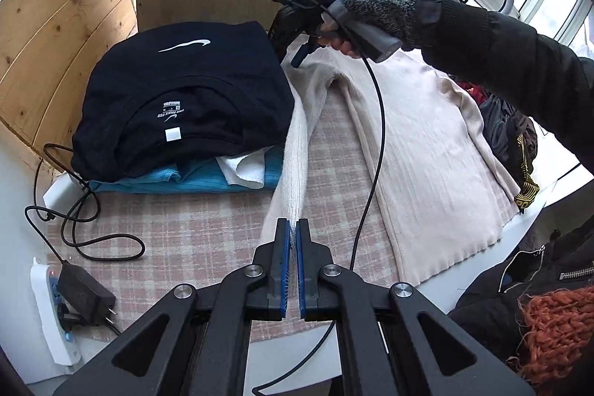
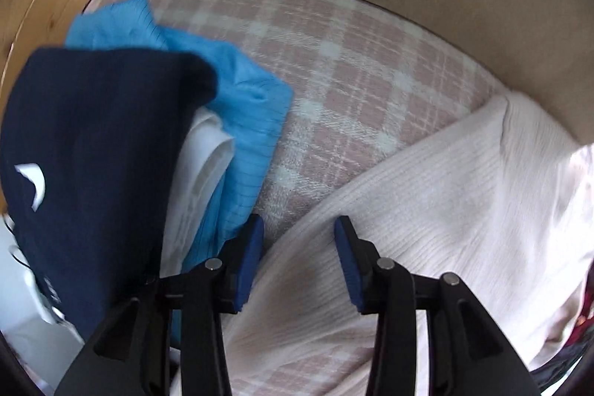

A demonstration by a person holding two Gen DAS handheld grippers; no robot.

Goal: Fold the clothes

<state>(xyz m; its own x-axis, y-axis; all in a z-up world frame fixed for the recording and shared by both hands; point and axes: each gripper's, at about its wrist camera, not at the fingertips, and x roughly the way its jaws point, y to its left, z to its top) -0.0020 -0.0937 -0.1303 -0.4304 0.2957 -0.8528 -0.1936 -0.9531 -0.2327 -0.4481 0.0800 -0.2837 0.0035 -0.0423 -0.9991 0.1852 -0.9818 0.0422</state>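
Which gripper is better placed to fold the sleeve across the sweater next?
Left. The left gripper is shut on the cream sweater's sleeve; the right gripper hangs open above the shoulder, holding nothing.

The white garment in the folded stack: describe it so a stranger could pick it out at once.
Start at the plaid-covered table and find the folded pile by the wooden boards. The white garment is sandwiched between the black shirt and the blue garment, only its edge peeking out, smooth unlike the ribbed cream sweater alongside.

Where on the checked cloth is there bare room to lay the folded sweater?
Free: the near checked cloth, between the folded stack, cream sweater and black cable. A strip behind the stack is also bare. Crowded: the right edge with its clothes pile.
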